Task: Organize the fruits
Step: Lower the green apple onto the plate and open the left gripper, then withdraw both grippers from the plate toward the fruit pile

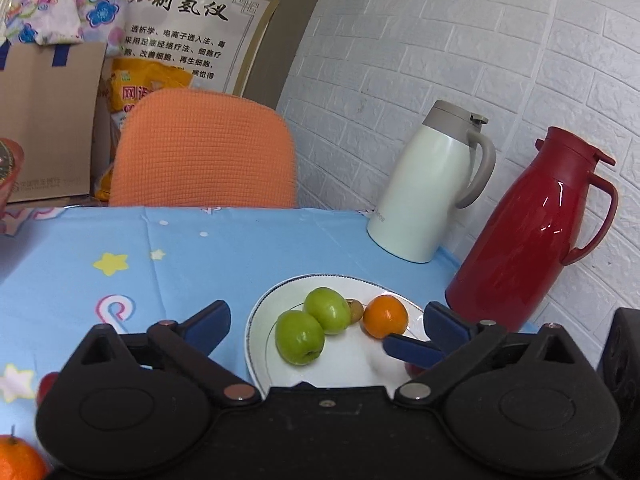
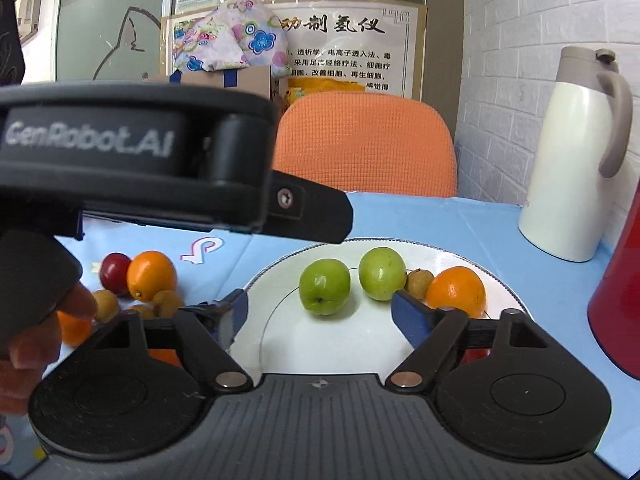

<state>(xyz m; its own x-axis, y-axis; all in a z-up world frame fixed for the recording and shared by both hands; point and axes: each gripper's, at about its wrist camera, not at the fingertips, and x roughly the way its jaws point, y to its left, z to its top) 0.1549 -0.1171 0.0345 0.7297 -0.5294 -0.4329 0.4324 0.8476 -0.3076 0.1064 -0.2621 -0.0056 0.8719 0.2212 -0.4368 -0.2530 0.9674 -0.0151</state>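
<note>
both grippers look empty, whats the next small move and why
Probably swing the open left gripper back toward the loose orange and red fruit on the tablecloth. The plate already holds two green fruits and an orange; both grippers hold nothing.

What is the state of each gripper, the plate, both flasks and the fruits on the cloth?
left gripper: open, nothing held.
right gripper: open, nothing held.
white plate: holds two green apples, one orange, one small brown fruit.
white flask: upright, lid closed.
red flask: upright, lid closed.
loose fruits: on the tablecloth, off the plate.
</note>
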